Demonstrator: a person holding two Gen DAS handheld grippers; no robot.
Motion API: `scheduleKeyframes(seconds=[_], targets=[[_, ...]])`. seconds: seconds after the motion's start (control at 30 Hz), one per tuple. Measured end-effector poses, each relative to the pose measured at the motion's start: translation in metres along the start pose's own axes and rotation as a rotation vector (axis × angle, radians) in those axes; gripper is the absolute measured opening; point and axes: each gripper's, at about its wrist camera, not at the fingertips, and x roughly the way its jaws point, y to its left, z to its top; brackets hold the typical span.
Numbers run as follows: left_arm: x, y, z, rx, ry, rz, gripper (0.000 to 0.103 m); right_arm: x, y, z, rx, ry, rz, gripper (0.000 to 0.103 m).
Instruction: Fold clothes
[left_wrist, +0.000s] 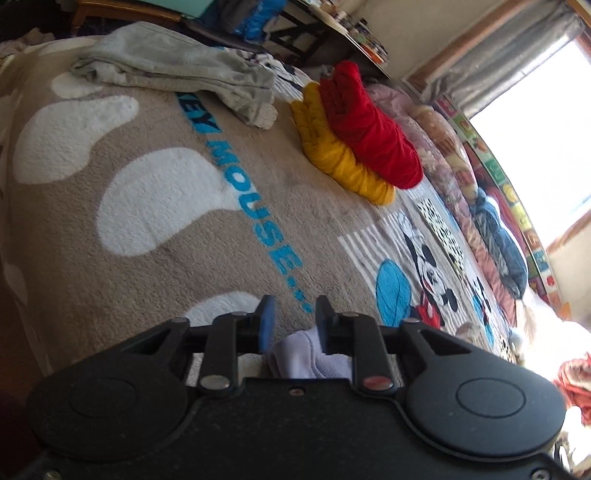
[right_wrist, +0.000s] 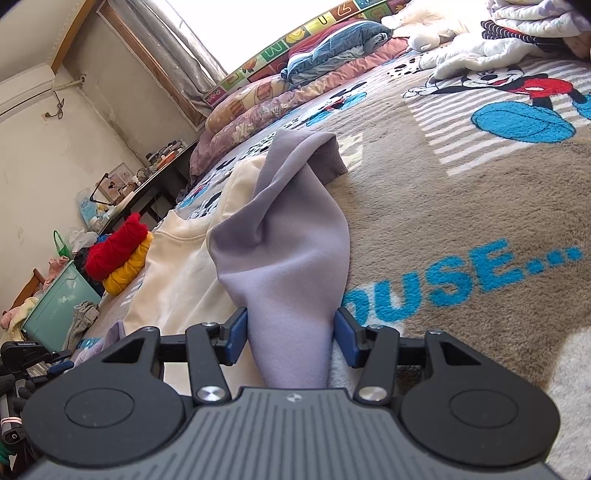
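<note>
A sweatshirt with a cream body (right_wrist: 177, 280) and lavender sleeves lies on the Mickey Mouse blanket (right_wrist: 461, 177). In the right wrist view one lavender sleeve (right_wrist: 291, 251) runs between the blue pads of my right gripper (right_wrist: 291, 332); the jaws stand wide, beside the cloth, not pinching it. In the left wrist view my left gripper (left_wrist: 291, 321) is open, with a lavender bit of the sweatshirt (left_wrist: 306, 354) low between its fingers, not gripped.
A grey garment (left_wrist: 177, 70) lies crumpled at the blanket's far end. Folded red (left_wrist: 369, 125) and yellow (left_wrist: 332, 147) knits are stacked beside it. Pillows and a blue garment (left_wrist: 498, 243) line the window side. A teal bin (right_wrist: 59, 302) stands off the bed.
</note>
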Motion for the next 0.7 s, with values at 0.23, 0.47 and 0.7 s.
scheduleKeyframes(seconds=[0.23, 0.47, 0.7], targets=[[0.032, -0.03, 0.001, 0.368, 0.097, 0.073, 0.048, 0.001, -0.001, -0.001, 0.0, -0.007, 0.003, 0.052], [0.053, -0.059, -0.011, 0.672, 0.208, 0.054, 0.029, 0.002, 0.0, -0.003, -0.011, -0.013, 0.005, 0.053], [0.026, -0.055, 0.001, 0.484, -0.065, -0.056, 0.004, 0.002, 0.002, -0.004, -0.025, -0.019, 0.006, 0.054]])
